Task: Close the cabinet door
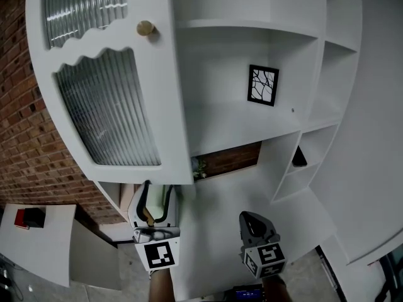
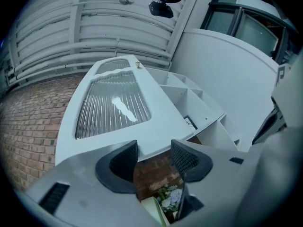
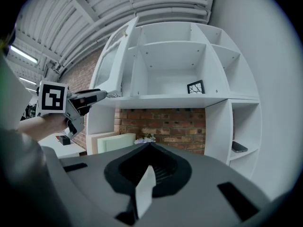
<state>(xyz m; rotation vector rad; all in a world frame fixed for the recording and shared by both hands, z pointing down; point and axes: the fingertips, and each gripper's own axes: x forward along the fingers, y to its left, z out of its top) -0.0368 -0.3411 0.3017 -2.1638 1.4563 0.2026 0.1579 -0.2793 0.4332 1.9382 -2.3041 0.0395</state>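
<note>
White cabinet door (image 1: 171,106) (swung open), just above left gripper (image 1: 157,192)

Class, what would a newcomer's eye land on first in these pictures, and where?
The white cabinet door with ribbed glass stands swung open at upper left, a brass knob near its edge. Just under its lower edge is the left gripper, jaws apart; the right gripper is shut beside it. A small black framed picture stands on a white shelf inside.
</note>
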